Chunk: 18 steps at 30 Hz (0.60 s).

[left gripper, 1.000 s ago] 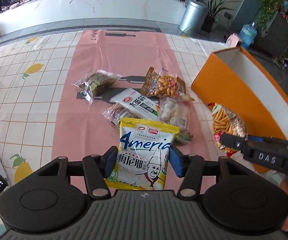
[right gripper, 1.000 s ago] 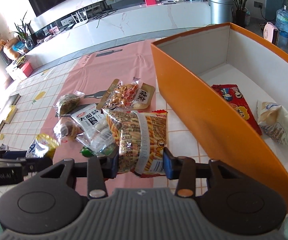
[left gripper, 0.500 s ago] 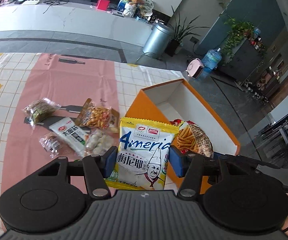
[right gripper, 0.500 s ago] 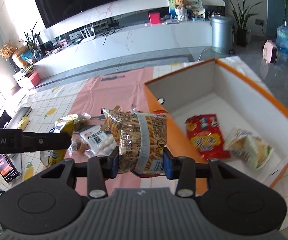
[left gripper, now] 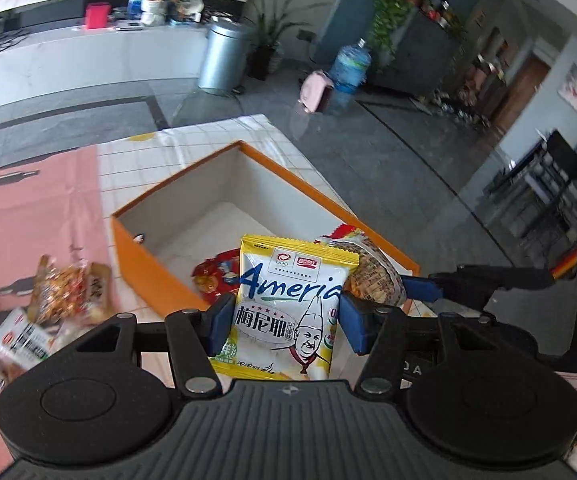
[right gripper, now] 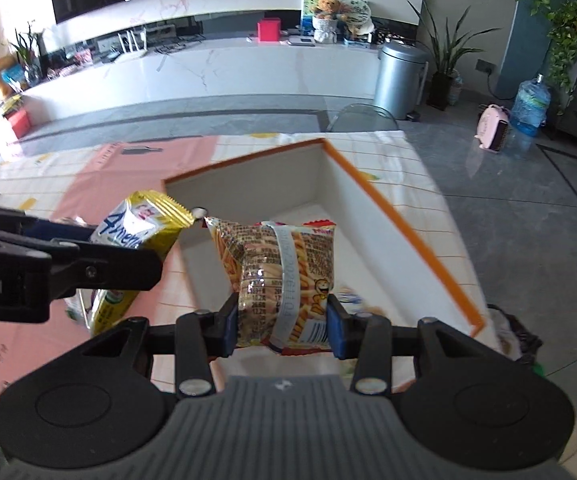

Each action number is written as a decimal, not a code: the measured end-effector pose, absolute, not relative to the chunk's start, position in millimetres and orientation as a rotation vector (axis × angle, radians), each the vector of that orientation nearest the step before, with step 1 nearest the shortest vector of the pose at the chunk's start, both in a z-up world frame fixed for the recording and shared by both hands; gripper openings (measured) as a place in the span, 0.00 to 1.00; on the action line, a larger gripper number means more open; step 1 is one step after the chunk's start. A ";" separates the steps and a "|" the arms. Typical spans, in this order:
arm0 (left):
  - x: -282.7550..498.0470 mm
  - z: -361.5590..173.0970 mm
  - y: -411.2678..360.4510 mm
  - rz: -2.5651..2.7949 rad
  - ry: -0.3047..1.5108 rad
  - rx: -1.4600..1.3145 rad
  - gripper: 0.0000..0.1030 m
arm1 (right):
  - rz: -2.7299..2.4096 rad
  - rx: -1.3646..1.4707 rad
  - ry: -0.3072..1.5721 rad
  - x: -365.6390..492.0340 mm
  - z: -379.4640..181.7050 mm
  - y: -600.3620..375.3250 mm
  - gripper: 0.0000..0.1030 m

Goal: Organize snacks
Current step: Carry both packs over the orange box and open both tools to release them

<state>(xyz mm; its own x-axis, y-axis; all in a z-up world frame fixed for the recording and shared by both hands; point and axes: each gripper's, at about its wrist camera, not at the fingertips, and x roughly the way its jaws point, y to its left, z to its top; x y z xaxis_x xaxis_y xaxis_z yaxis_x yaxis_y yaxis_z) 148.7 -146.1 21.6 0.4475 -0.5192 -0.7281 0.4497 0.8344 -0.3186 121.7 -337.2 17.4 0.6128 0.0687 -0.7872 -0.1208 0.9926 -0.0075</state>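
Left tool (left gripper: 286, 322): it was squeezed shut on the yellow and white bag (left gripper: 288, 304), with one blue pad on each side of the bag.
Yellow and white bag: it stood up between the left tool's pads, up in the air over the near edge of the orange box (left gripper: 148, 264). It had blue letters and a drawing of a man in a chef hat on it.
Right tool (right gripper: 281, 326): it was squeezed shut on the bag of snack sticks (right gripper: 284, 276), and its blue pads pressed on both sides of the bag's lower part.
Bag of snack sticks: it poked up from the right tool and hung in the air above the open orange box. In the left camera it sat just beside the yellow and white bag, on that bag's right.
Orange box: it sat on the desk (right gripper: 416, 168), open on top, with white walls inside. A red snack bag (left gripper: 214, 276) lay on its floor.
Other snacks (left gripper: 64, 292): a few more bags lay on the pink part of the desk, to the left of the box. They looked blurry.
Desk: it had a white cloth with squares and a pink stripe.
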 end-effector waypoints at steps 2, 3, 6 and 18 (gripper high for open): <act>156.7 16.8 -163.6 -0.610 0.950 -0.028 0.62 | 0.100 -0.090 0.926 132.6 10.2 -345.9 0.39; 159.9 13.8 -171.8 -0.618 0.958 0.000 0.61 | 0.100 -0.110 0.937 138.0 6.2 -349.4 0.39; 171.8 2.0 -191.8 -0.629 0.992 0.069 0.61 | 0.107 -0.156 0.968 153.5 -7.5 -357.8 0.39; 203.5 -41.7 -215.5 -0.608 1.102 0.240 0.62 | 0.172 -0.275 1.063 188.5 -55.1 -359.6 0.39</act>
<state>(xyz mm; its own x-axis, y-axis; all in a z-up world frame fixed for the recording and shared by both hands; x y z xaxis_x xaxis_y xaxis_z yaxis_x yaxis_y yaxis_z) 203.5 -215.5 -41.7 0.3111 -0.3395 -0.8877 0.5697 0.8142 -0.1118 188.5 -359.7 -55.1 0.4778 0.0072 -0.8784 -0.2709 0.9524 -0.1396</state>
